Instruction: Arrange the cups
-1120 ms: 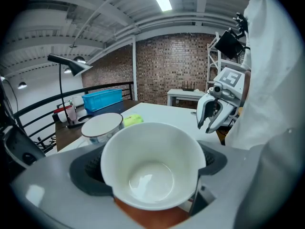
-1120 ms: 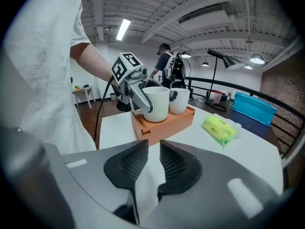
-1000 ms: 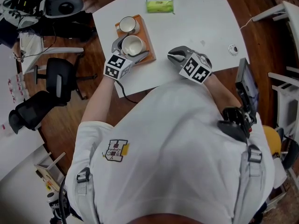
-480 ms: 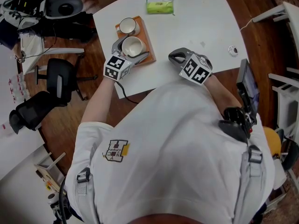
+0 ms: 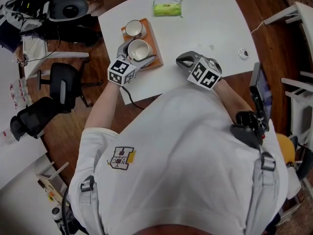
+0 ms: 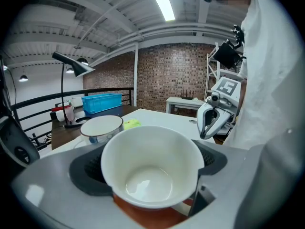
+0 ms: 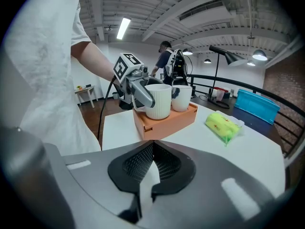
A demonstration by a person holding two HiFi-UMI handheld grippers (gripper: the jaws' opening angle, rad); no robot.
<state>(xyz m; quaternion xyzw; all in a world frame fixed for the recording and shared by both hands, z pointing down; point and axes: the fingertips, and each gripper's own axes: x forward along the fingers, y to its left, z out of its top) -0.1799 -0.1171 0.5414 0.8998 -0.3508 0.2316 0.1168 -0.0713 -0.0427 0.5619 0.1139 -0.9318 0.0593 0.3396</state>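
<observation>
Your left tongs (image 5: 138,53): clamped on the near cup (image 6: 151,168), white, glossy, ribbed-walled, probably to seat it squarely in the orange box tray (image 5: 153,40). Far cup (image 5: 133,27): round, dark-rimmed, just behind in the same tray. Your right tongs (image 7: 151,149): closed, empty, idle over the white worktop (image 5: 205,18).

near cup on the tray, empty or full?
Empty. The cup shows a bare white inside down to its bottom in the left gripper view; no liquid.
</observation>
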